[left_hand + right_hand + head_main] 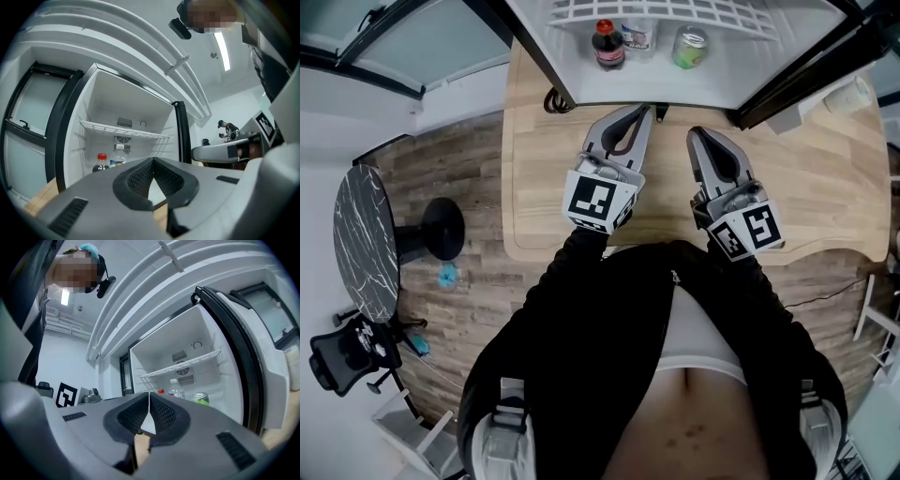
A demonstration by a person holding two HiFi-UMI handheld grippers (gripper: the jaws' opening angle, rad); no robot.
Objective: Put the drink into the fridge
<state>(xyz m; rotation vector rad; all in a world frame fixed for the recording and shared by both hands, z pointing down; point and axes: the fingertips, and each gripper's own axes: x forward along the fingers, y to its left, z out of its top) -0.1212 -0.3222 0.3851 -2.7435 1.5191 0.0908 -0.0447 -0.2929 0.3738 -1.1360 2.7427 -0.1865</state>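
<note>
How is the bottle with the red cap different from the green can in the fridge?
The bottle is dark with a red cap; the can is green with a silvery top. The bottle stands on the left of the fridge floor, the can on the right. Both stand upright under the wire shelf, with a clear bottle between them.
</note>
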